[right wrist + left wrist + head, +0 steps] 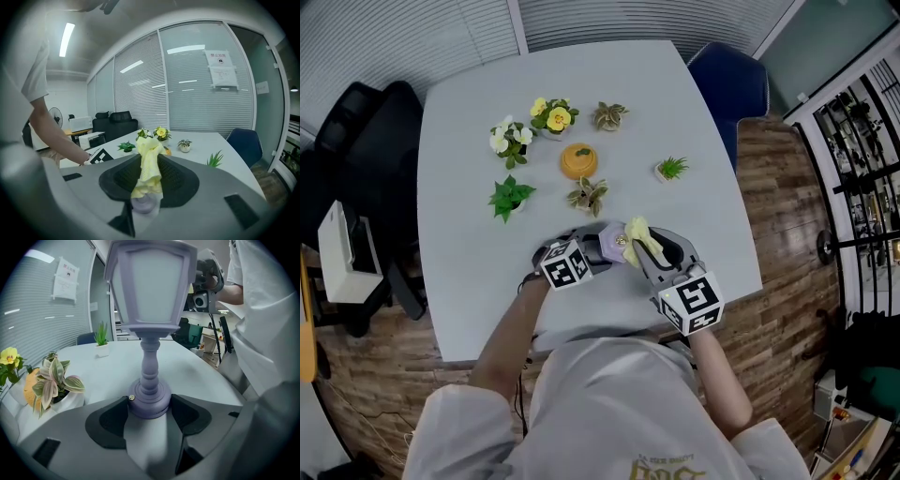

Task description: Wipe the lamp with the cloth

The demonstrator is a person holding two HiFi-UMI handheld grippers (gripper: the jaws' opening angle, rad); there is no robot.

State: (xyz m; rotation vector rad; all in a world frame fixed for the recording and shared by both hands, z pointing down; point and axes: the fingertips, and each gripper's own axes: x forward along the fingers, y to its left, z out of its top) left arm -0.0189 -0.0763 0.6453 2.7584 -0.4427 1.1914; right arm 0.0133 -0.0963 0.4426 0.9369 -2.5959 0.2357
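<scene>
A pale purple lantern-shaped lamp (pixel 149 296) stands upright in the left gripper view, its round base (pixel 149 401) gripped on both sides by my left gripper (pixel 149 405). From the head view the lamp (pixel 613 246) sits near the table's front edge between the two grippers. My left gripper (pixel 596 253) holds it from the left. My right gripper (pixel 147 180) is shut on a bunched yellow cloth (pixel 149 168), which hangs over the purple top of the lamp (pixel 143 205). In the head view the cloth (pixel 643 242) rests on the lamp's right side, held by the right gripper (pixel 651 251).
Several small potted plants (pixel 510 197) and an orange pot (pixel 578 160) stand on the grey table (pixel 703 216) behind the lamp. The variegated plant (pixel 54 380) is close on the left. A blue chair (pixel 729 84) is at the far right and black chairs (pixel 356 141) at the left.
</scene>
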